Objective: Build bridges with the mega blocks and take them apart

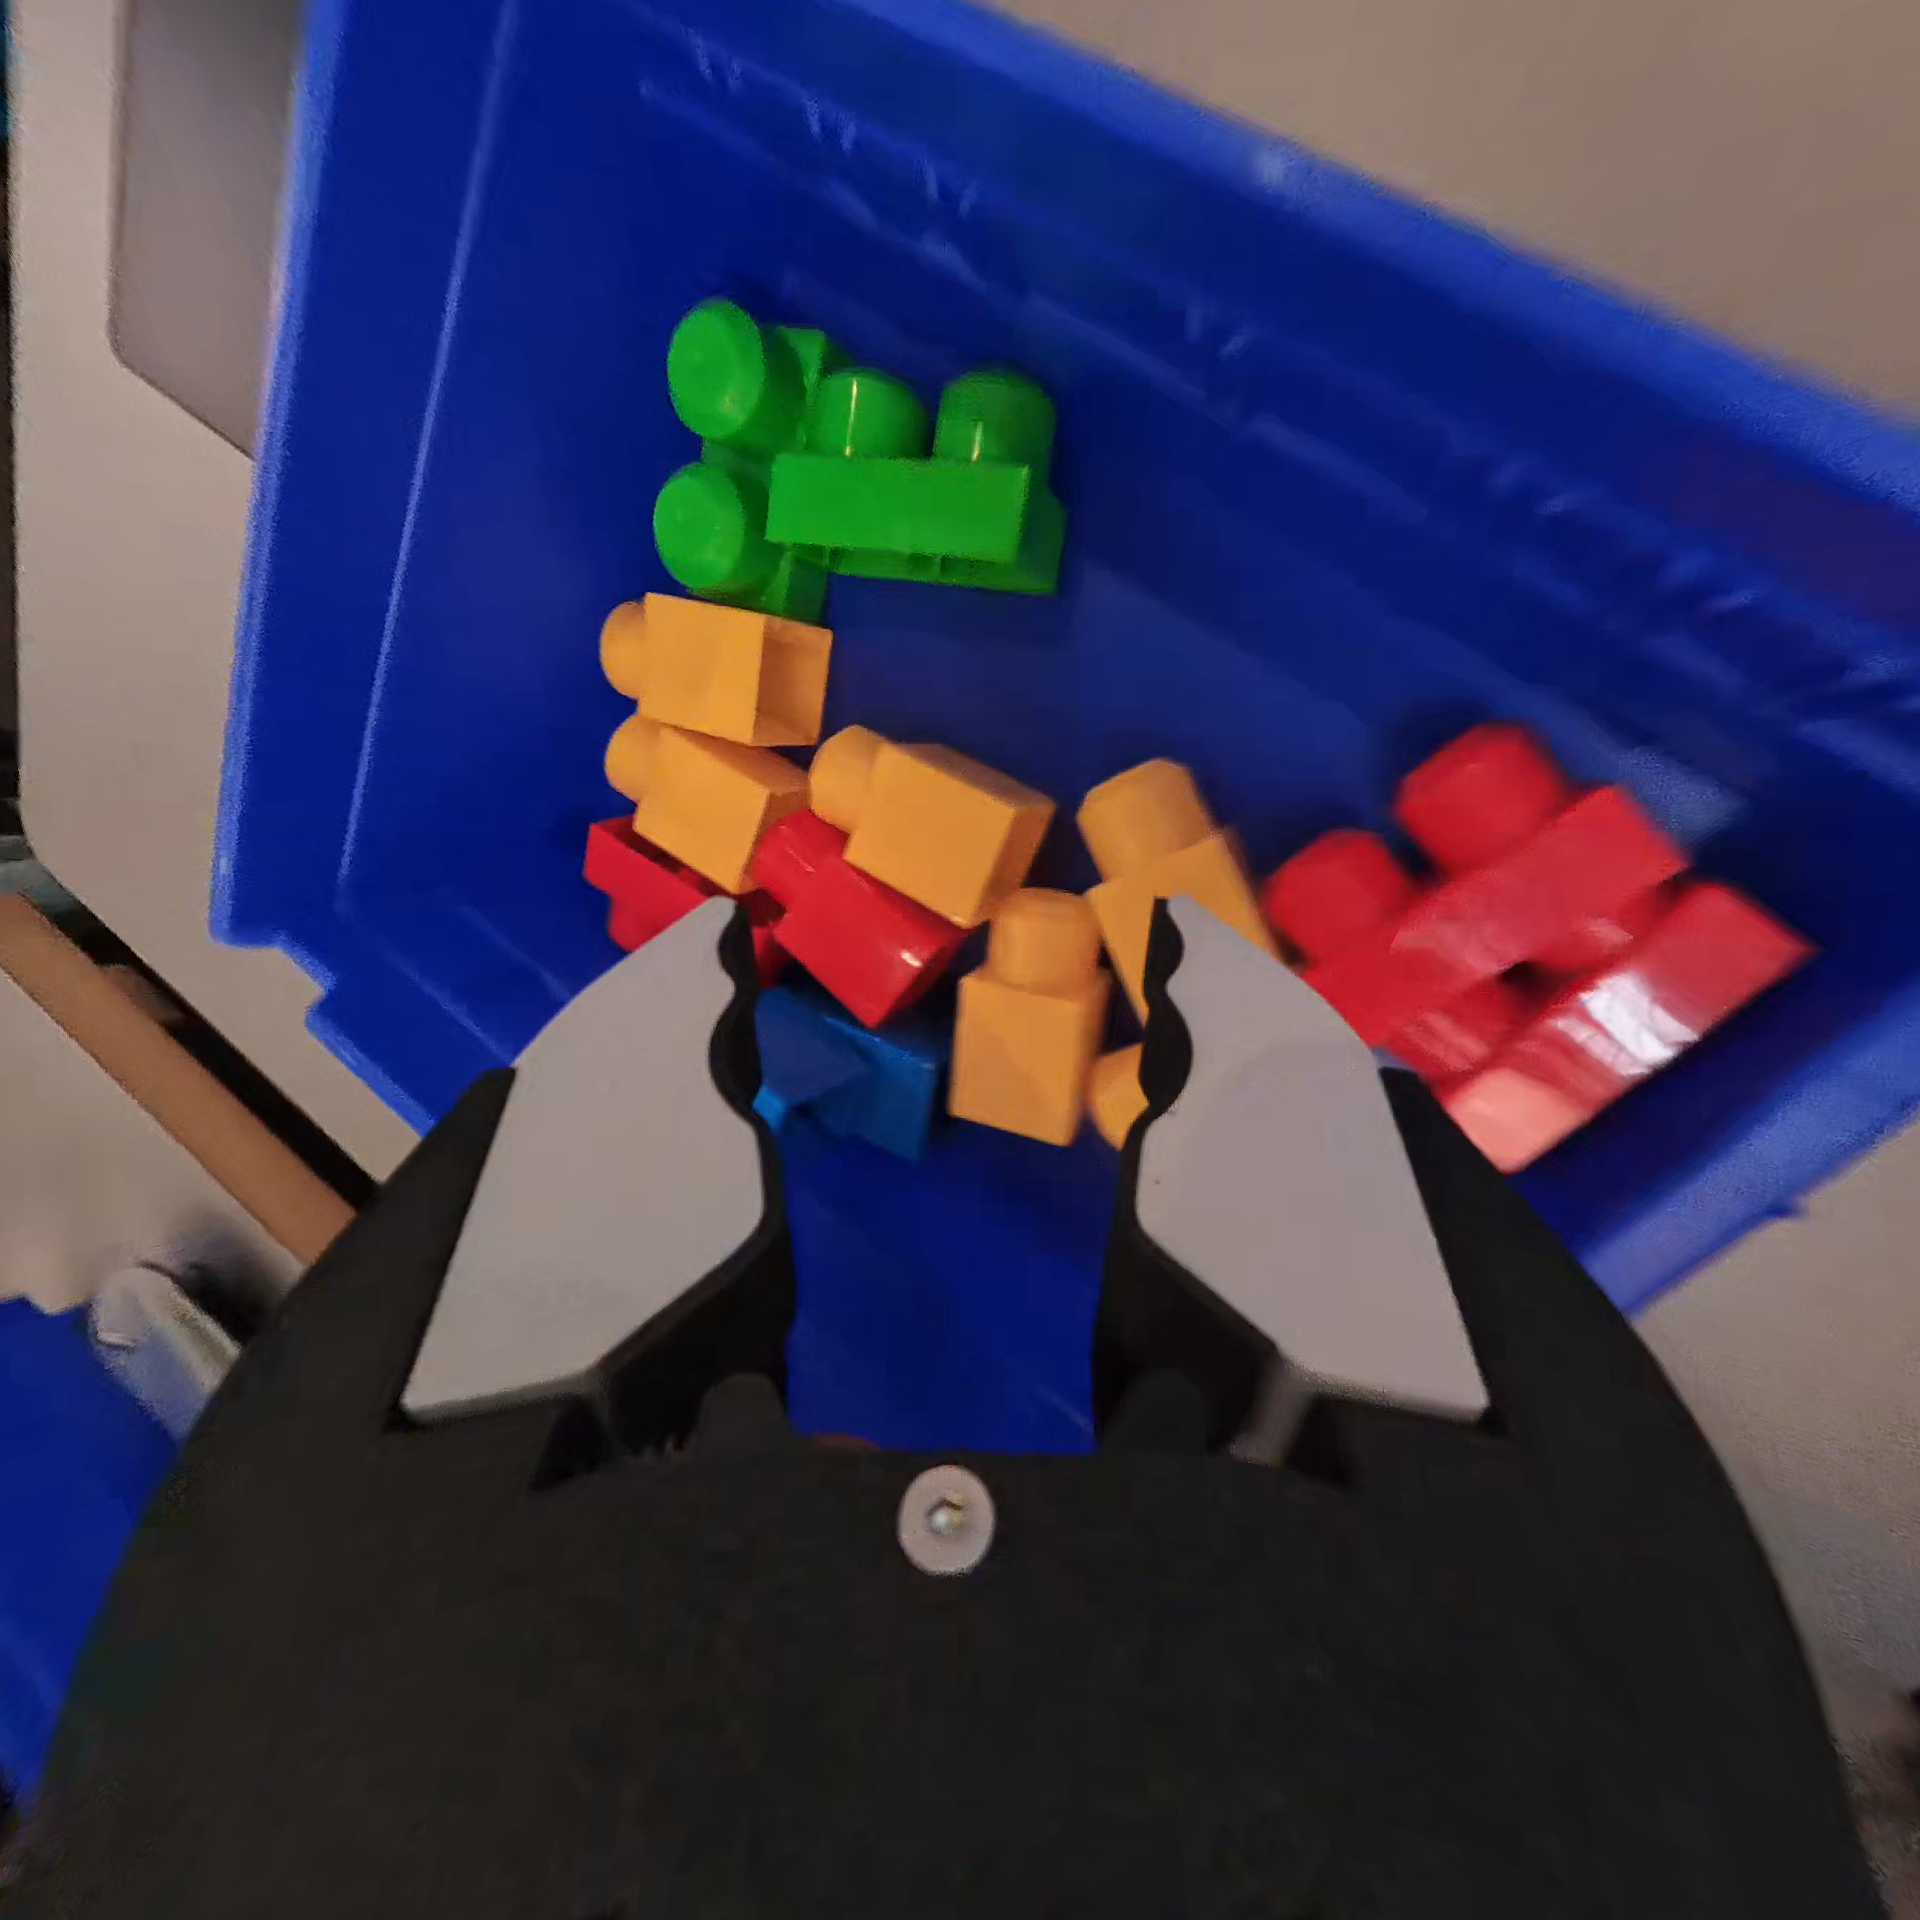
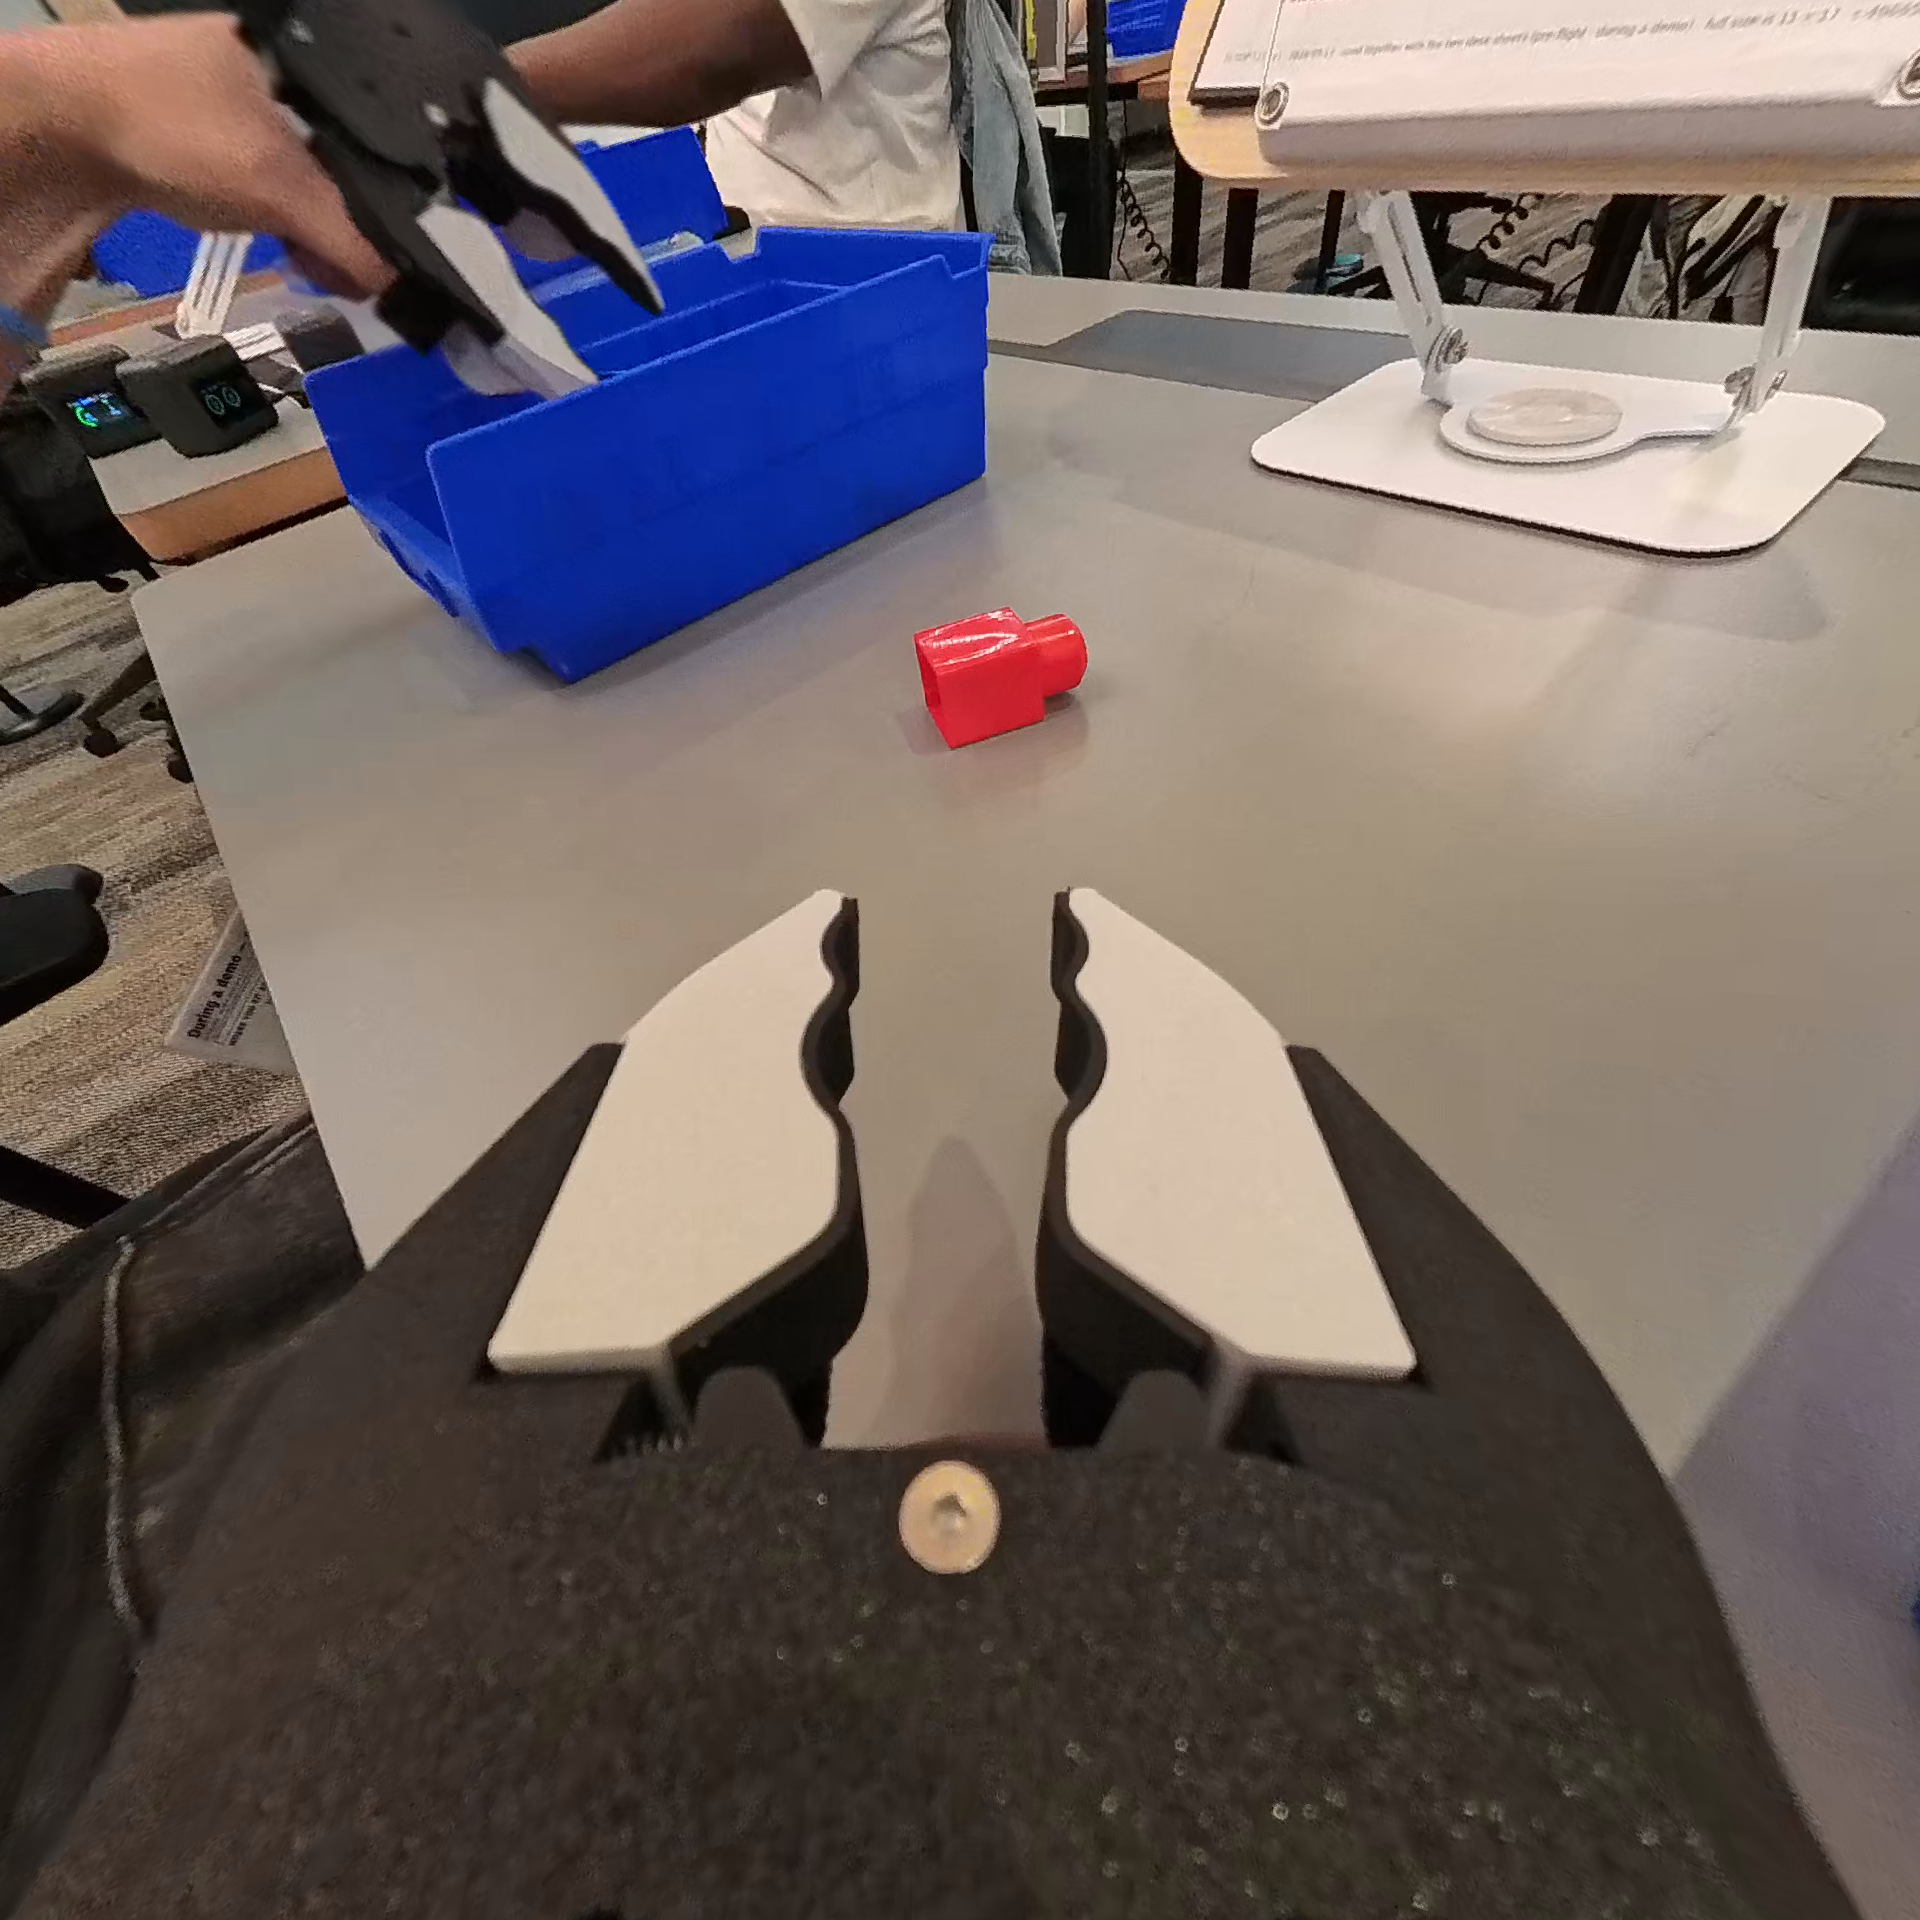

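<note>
A blue bin (image 1: 436,665) holds green blocks (image 1: 883,499), several orange blocks (image 1: 935,842), red blocks (image 1: 1538,935) and one blue block (image 1: 862,1081). My left gripper (image 1: 945,925) is open and empty, hovering over the pile, above the blue block and a small orange block (image 1: 1029,1029). In the right wrist view the left gripper (image 2: 613,343) points down into the bin (image 2: 707,488). A single red block (image 2: 997,675) lies on its side on the grey table (image 2: 1351,883). My right gripper (image 2: 956,914) is open and empty, low over the table, short of the red block.
A white stand (image 2: 1558,457) with a board on it sits at the table's far right. Small black devices (image 2: 156,405) sit on a table to the left. A person in a white shirt (image 2: 831,114) stands behind the bin. The table's left edge is near the bin.
</note>
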### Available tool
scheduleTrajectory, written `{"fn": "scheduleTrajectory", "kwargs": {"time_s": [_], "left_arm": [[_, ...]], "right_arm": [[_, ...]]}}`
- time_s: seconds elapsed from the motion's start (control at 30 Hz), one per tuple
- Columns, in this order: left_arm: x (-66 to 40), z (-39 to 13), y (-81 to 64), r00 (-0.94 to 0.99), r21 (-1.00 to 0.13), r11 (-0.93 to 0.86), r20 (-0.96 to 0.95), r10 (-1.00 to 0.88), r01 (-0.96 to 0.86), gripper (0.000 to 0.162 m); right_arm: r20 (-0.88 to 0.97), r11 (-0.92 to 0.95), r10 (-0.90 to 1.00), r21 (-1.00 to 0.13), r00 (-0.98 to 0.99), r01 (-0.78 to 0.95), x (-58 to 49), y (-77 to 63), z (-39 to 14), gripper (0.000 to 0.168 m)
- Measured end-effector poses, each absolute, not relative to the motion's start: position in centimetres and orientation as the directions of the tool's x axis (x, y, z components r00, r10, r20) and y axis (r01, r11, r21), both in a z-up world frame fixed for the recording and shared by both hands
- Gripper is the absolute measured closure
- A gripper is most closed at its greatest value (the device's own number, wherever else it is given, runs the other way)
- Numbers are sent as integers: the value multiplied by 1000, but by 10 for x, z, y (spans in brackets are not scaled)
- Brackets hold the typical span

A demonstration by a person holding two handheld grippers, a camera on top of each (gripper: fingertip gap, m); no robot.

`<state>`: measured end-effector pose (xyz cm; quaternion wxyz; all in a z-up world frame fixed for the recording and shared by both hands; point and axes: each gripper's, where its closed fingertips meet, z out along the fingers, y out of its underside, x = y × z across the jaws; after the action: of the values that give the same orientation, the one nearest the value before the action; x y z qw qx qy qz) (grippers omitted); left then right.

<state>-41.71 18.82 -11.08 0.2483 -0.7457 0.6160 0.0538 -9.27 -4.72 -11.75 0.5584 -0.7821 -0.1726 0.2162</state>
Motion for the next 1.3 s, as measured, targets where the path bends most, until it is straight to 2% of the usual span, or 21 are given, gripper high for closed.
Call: {"fn": "scheduleTrajectory", "kwargs": {"time_s": [0.1, 0.27, 0.63, 0.73, 0.83, 0.97, 1.1, 1.17, 1.3], "left_arm": [[-418, -129, 213, 101, -129, -56, -368, -925, -990, 92], [-415, -152, 215, -39, 24, 35, -210, -977, -999, 94], [-426, -185, 229, -168, 227, 140, -111, -979, -964, 94], [-429, -181, 228, -123, 210, 105, -76, -989, -972, 94], [-427, -159, 225, -154, 169, 130, -137, -979, -977, 94], [-395, -94, 195, -188, 5, 193, -249, -950, -981, 94], [-329, -38, 134, -316, -156, 379, -322, -893, -912, 94], [-297, -33, 111, -401, -142, 473, -355, -845, -870, 94], [-249, -67, 100, -546, -6, 583, -343, -764, -812, 94]], "right_arm": [[-142, -317, 510, -948, 849, 32, -93, -47, -118, 133], [-117, -316, 502, -947, 857, 56, -93, -47, -119, 133], [-119, -331, 491, -942, 863, 58, -93, -47, -122, 133], [-125, -336, 492, -940, 861, 56, -93, -46, -122, 133], [-128, -333, 497, -941, 858, 53, -94, -46, -121, 133], [-133, -332, 504, -942, 854, 49, -96, -47, -120, 133], [-130, -331, 510, -942, 850, 54, -99, -49, -121, 133], [-115, -322, 507, -944, 854, 64, -98, -50, -120, 134], [-97, -309, 498, -949, 862, 71, -95, -50, -116, 134]]}}
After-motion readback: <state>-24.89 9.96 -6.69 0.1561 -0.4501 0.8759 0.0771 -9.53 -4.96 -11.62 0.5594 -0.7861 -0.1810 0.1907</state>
